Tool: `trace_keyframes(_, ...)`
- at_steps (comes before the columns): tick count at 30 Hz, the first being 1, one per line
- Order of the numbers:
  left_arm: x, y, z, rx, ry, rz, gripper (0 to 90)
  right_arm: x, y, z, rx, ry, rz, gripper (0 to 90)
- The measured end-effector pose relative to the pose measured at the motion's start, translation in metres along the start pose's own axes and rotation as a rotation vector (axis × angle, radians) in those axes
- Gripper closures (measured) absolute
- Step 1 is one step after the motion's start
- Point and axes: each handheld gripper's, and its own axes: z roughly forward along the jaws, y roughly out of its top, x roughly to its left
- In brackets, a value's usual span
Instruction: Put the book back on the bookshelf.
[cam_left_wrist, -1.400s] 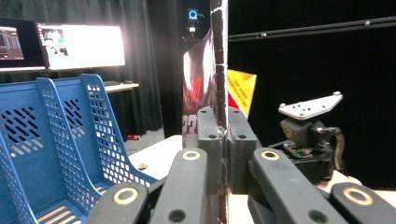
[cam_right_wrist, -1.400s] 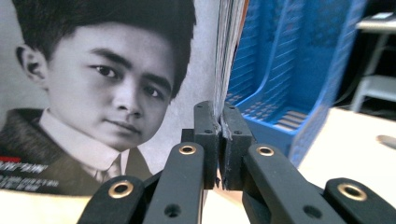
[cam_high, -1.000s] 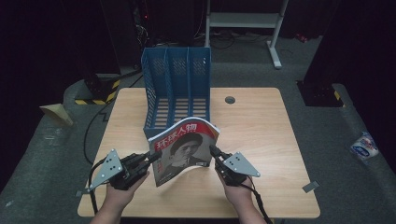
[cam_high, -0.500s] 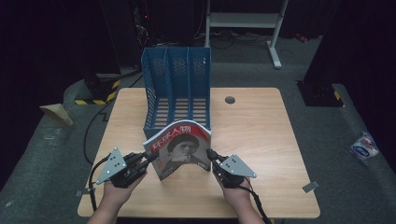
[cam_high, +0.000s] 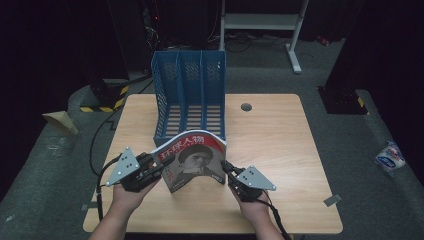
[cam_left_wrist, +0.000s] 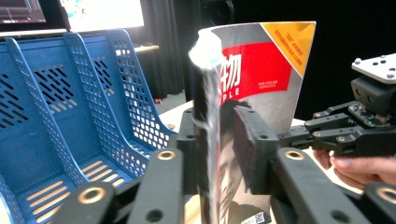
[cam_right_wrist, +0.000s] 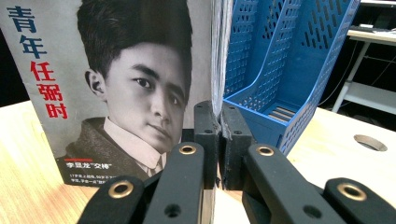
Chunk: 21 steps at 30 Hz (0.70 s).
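A magazine (cam_high: 192, 161) is held upright above the near half of the wooden table (cam_high: 280, 145), just in front of the blue file rack (cam_high: 190, 95), its cover turned toward the person. The right gripper (cam_high: 226, 167) is clamped tight on the magazine's right edge; in the right gripper view the pads (cam_right_wrist: 205, 135) are seen pressed against the pages with the rack (cam_right_wrist: 289, 70) close behind. The left gripper (cam_high: 156, 165) is placed at the left edge. Its jaws have just been opening a little: in the left gripper view one pad (cam_left_wrist: 250, 149) stands slightly off the cover while the magazine's (cam_left_wrist: 243, 93) edge remains between the jaws. Whether the other pad touches cannot be told.
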Motion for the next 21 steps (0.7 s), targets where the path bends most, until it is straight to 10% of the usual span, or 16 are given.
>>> trace_keyframes(11, 0.0, 0.002, -0.001, 0.013, -0.006, 0.017, 86.3, -0.005, 0.0, 0.0, 0.003, 0.004, 0.037, 85.3)
trace_keyframes(21, -0.003, 0.0, -0.001, 0.0, -0.012, 0.032, 86.5, -0.015, -0.007, -0.006, 0.042, -0.013, 0.124, 60.7)
